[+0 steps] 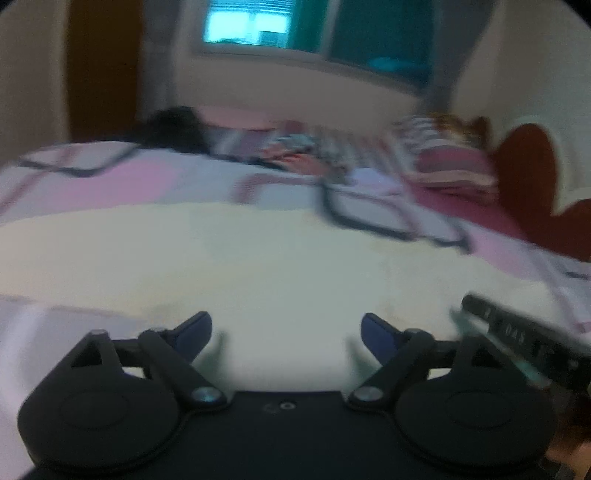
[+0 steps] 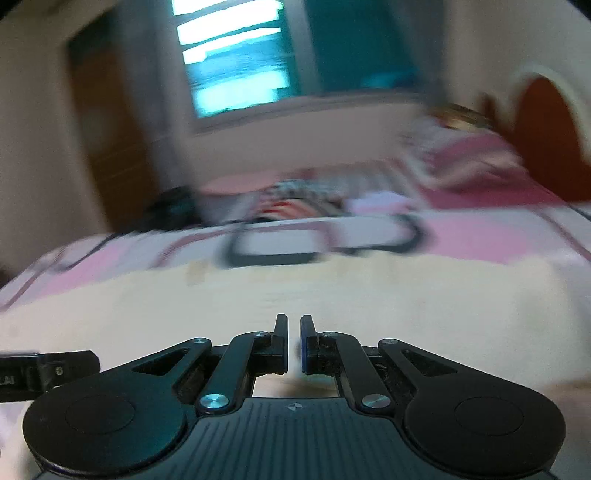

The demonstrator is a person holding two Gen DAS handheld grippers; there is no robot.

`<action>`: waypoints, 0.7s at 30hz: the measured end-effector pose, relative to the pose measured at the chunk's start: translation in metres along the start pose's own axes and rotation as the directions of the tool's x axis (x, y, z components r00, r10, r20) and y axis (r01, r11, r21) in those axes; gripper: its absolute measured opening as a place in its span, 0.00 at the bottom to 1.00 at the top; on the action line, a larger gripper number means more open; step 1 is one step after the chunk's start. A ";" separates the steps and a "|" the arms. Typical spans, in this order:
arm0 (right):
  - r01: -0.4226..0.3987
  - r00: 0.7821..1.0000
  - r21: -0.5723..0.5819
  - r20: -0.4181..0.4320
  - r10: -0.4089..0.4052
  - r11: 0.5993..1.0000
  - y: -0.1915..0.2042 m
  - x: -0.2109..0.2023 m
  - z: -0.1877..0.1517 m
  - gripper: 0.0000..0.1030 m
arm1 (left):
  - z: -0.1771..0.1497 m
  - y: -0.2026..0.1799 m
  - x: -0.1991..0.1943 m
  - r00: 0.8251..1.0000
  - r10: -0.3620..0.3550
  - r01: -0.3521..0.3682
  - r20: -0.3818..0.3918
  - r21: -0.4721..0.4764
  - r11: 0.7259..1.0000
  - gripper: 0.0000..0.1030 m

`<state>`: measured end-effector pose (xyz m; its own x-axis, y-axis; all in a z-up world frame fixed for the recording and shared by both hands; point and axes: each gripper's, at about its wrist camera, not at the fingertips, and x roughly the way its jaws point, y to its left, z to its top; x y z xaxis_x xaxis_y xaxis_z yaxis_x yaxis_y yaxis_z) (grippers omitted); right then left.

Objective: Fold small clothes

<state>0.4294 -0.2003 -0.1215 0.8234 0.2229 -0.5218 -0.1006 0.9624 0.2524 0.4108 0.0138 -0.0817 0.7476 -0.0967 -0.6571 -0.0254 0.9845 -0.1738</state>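
A cream-coloured garment (image 1: 258,258) lies spread flat across the near part of the bed, and it also fills the front of the right wrist view (image 2: 332,291). My left gripper (image 1: 286,325) hangs just above it, open, with only the cloth's surface showing between its blue pads. My right gripper (image 2: 294,321) is shut low over the same cloth, its fingers nearly together; blur hides whether any fabric is pinched. Each tool shows in the other's view: the right gripper (image 1: 517,339) at the lower right, the left gripper (image 2: 48,369) at the lower left.
A pink and white bedcover (image 1: 110,177) with dark outlines lies under the garment. Behind it are a jumbled pile of clothes (image 1: 303,151), a black item (image 1: 177,129), striped pillows (image 1: 450,158) and a red headboard (image 1: 532,173). A window (image 1: 258,26) and a brown door (image 1: 103,66) stand beyond.
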 end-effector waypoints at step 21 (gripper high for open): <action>0.296 0.953 0.285 -0.021 -0.303 0.912 -0.125 -0.066 0.006 0.03 | 0.013 -0.022 0.052 0.996 -0.069 0.070 -0.053 0.014 0.997 0.05</action>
<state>0.3908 -0.3366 -0.1137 0.8033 -0.0760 -0.5908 0.3112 0.8992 0.3075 0.4590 -0.0107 -0.1022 0.7114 -0.1722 -0.6814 0.0364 0.9772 -0.2090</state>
